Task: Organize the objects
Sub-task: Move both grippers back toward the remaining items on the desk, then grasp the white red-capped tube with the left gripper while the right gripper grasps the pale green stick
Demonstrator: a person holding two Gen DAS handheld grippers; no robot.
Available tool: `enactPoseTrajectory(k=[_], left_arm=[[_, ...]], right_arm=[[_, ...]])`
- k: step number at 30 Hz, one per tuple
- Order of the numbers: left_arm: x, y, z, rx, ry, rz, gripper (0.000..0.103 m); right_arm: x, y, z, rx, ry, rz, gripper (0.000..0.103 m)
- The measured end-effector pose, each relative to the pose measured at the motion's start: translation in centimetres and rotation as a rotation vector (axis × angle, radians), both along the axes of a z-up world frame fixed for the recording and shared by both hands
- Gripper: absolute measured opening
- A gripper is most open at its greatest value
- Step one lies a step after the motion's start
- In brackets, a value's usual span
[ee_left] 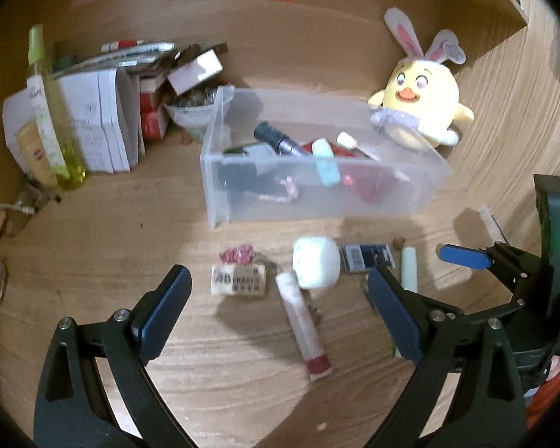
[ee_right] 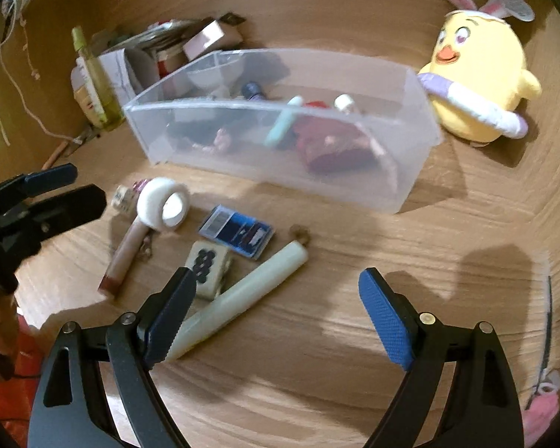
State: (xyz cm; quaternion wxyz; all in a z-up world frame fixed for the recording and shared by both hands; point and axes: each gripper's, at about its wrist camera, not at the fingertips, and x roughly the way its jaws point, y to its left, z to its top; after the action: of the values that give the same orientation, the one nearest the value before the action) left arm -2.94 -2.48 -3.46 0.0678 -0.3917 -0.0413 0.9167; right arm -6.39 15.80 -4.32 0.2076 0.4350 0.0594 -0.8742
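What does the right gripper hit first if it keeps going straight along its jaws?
Probably bare tabletop. The right gripper is open and angled down at the wood; the pale tube lies beside its left-hand finger and the tile just beyond. Depth is unclear, so that finger might clip the tube.

Right claw (ee_right: pixel 278 311) open above small items scattered on a wooden tabletop (ee_right: pixel 448 224).

Its jaws stand wide apart with nothing between the pads; the left finger overlaps a pale green tube (ee_right: pixel 242 291) lying slantwise, with a mahjong tile (ee_right: pixel 207 267) just beside it. Farther off lie a dark blue packet (ee_right: pixel 237 231), a roll of white tape (ee_right: pixel 164 203) and a pinkish tube with a dark red cap (ee_right: pixel 123 255). Behind them sits a clear plastic bin (ee_right: pixel 410 171) holding mixed small things, and a yellow chick plush with rabbit ears (ee_right: pixel 478 71) stands at its right end. The left claw (ee_right: pixel 67 190) reaches in from the left edge.
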Motion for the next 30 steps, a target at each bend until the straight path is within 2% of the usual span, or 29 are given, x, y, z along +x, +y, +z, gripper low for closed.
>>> enactPoseTrajectory(k=[8,10,14,18,23,30], left_arm=[[0.6,0.3,-2.1,-0.012,-0.046,-0.006,0.094],[0.7,0.5,-2.3,-0.015,-0.053,-0.011,0.084],[0.7,0.6,-2.8,-0.019,-0.076,-0.02,0.073],[0.6,0.6,-3.3,-0.016,-0.097,-0.024,0.059],[0.3,0.2,-3.5,-0.005,-0.111,-0.012,0.051],[0.4,0.3,-3.5,-0.031,-0.101,-0.007,0.032]], right_arm=[[1.0,-1.2,-1.0,0.055,0.011,0.011,0.087],[1.1,-1.0,-1.0,0.055,0.011,0.009,0.086],[0.9,-0.3,-1.2,0.044,-0.007,-0.004,0.084],[1.0,0.6,-1.0,0.039,0.0,-0.016,0.072],[1.1,1.2,-1.0,0.045,0.006,-0.022,0.059],[1.5,2.2,-0.9,0.069,0.027,-0.023,0.04]])
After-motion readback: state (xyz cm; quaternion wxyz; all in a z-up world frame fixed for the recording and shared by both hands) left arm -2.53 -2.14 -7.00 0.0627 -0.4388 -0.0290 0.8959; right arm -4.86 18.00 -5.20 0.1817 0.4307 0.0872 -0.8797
